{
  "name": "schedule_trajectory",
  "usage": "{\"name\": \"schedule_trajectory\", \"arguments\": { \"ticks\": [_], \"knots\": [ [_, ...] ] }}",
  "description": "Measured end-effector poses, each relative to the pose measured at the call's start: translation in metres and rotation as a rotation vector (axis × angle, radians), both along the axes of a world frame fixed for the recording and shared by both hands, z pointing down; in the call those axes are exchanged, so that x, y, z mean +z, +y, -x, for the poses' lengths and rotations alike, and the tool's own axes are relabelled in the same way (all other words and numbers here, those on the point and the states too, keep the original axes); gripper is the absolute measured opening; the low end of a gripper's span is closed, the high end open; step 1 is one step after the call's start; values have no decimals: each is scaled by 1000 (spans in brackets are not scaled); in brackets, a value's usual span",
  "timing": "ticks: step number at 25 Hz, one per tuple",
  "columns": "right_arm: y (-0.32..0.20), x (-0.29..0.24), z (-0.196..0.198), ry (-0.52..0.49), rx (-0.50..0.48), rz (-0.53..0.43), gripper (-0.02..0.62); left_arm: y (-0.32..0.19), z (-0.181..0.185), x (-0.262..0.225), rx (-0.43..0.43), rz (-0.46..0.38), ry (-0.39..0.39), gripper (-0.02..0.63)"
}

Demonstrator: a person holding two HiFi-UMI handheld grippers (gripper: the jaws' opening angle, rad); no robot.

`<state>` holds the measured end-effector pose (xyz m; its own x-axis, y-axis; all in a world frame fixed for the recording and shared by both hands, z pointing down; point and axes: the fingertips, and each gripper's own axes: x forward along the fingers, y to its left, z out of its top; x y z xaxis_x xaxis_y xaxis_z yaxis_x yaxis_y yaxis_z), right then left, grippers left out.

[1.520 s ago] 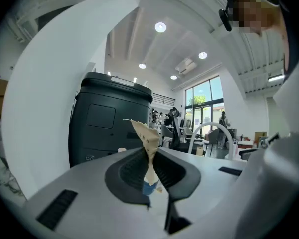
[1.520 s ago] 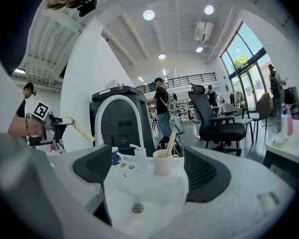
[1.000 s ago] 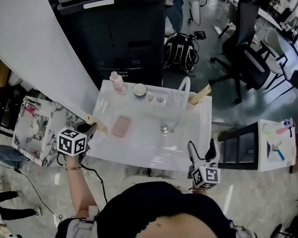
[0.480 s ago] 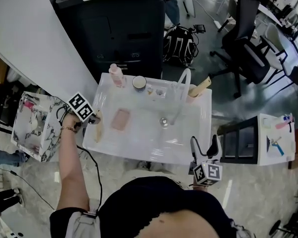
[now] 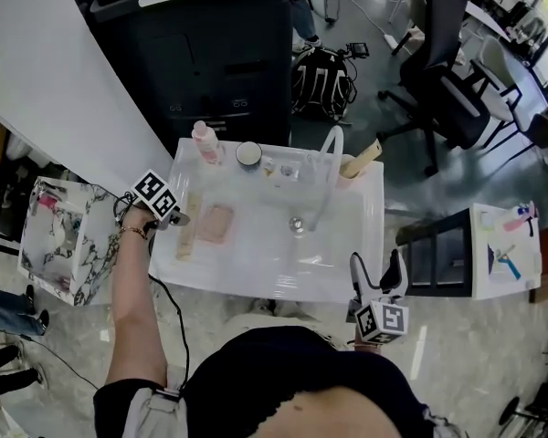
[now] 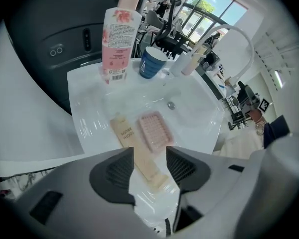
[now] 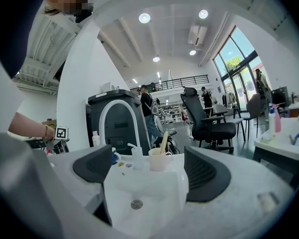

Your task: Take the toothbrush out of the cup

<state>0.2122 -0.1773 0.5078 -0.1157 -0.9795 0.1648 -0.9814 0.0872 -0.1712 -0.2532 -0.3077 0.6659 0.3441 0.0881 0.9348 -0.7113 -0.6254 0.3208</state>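
The grey left tool point(image 5: 177, 217), with its square-marker cube, hangs at the end of the bare left arm point(image 5: 131, 308), which is stretched out, and points steeply down. Its dark jaws have just been opening and stand slightly apart. A flat beige toothbrush box point(image 6: 138, 153) lies between them, unpressed. The grey right tool point(image 5: 374, 267) sits close to the body, nearly level, with its jaws wide apart and nothing between them.

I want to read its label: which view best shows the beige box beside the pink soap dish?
The left gripper view: the beige box lies close, print facing the camera. The head view shows it only as a small pale strip by the left edge of the sink. The right gripper view misses it.
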Motion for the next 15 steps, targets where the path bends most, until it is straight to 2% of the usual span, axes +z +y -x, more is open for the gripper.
{"name": "schedule_trajectory", "arguments": {
  "ticks": [5, 11, 13, 15],
  "knots": [
    [-7, 1, 4, 0, -20, 5, 452, 4, -5, -5, -60, -111, 63, 206],
    [-20, -1, 19, 8, -78, -10, 451, 18, -12, -18, -90, -206, 109, 206],
    [-24, -1, 21, 7, -84, -5, 451, 22, -20, -26, -106, -262, 158, 206],
    [-27, -1, 22, 8, -90, -3, 451, 25, -34, -40, -125, -353, 235, 206]
  ]
}}
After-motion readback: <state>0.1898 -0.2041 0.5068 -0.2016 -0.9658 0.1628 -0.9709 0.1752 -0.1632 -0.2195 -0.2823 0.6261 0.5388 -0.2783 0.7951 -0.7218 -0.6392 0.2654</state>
